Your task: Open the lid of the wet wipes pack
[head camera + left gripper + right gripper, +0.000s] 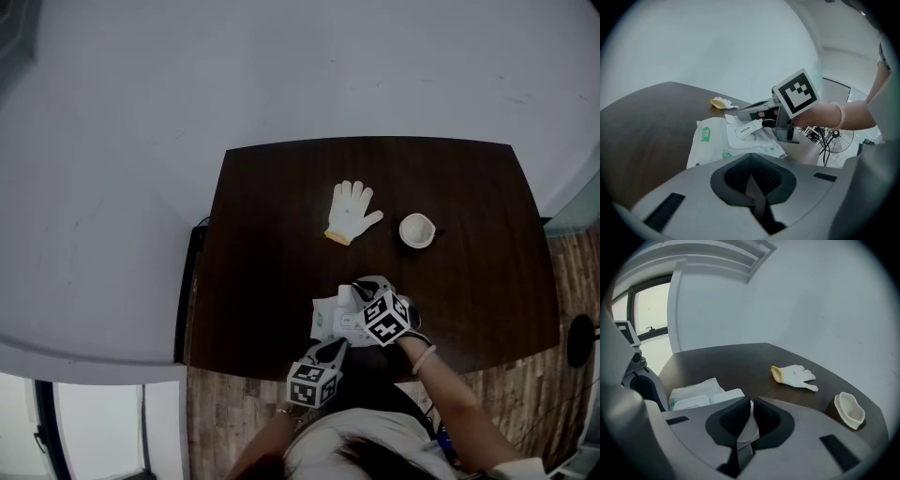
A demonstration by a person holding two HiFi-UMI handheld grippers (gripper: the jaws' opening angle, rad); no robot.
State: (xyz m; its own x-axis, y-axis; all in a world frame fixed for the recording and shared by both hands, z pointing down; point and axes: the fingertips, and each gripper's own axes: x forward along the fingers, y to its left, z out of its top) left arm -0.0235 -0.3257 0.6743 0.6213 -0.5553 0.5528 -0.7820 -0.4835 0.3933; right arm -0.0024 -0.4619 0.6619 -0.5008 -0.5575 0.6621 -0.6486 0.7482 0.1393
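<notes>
The white wet wipes pack lies flat near the table's front edge. In the left gripper view, the pack has its lid, labelled OPEN, lifted at an angle. My right gripper grips it from the right. In the right gripper view, the pale lid flap sits pinched between the pads of my right gripper. My left gripper is at the pack's near edge with its jaws together. That edge is hidden behind them. In the head view, the left gripper sits just in front of the pack and the right gripper over it.
A white work glove with a yellow cuff lies in the middle of the dark table. A small white cup stands to the glove's right. The person's body is close to the front edge.
</notes>
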